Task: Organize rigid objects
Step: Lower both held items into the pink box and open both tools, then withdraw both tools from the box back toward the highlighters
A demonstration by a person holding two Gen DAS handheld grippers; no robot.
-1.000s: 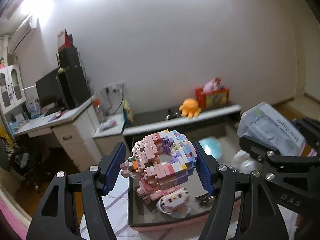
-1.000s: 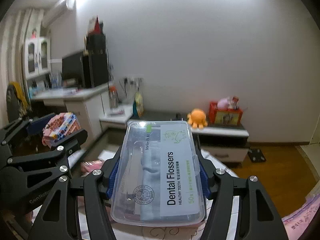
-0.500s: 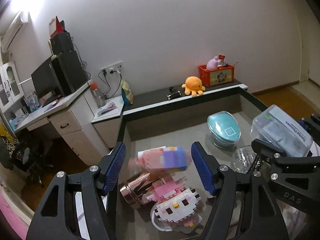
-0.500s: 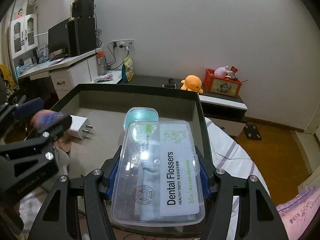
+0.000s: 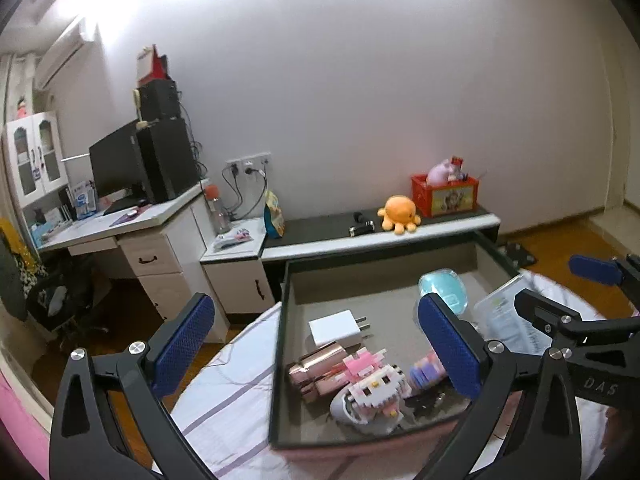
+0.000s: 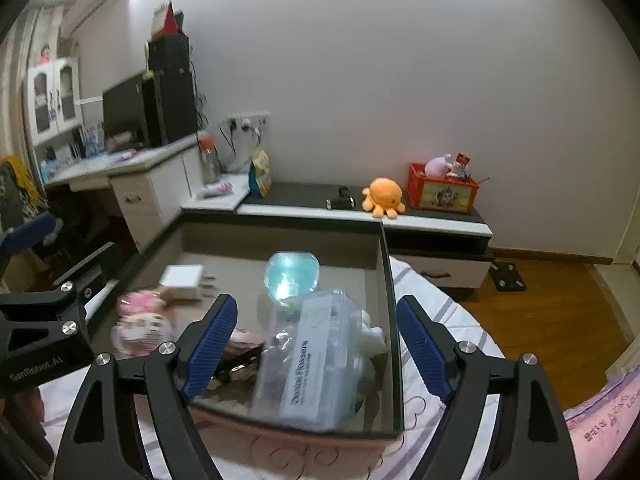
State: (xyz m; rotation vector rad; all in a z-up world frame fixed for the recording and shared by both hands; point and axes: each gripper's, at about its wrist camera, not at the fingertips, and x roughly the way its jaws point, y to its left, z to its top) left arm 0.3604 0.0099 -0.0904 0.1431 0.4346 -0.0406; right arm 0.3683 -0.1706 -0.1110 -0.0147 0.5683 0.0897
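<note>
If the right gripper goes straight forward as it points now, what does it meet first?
Most likely the floss box, lying in the tray between and just beyond the open right gripper, whose jaws have just been opening. Depth is unclear.

My room is lit from above: a bright ceiling glow washes out the top left of the wall [image 5: 360,80] in both my wrist views, fading to grey toward the right. The lenses bend everything, with black vignetting in the corners. In my right view the floss box [image 6: 308,360] and the pink brick toy [image 6: 140,320] smear with motion blur, and glare sits on the teal case [image 6: 292,274]. My left view is sharper.
</note>
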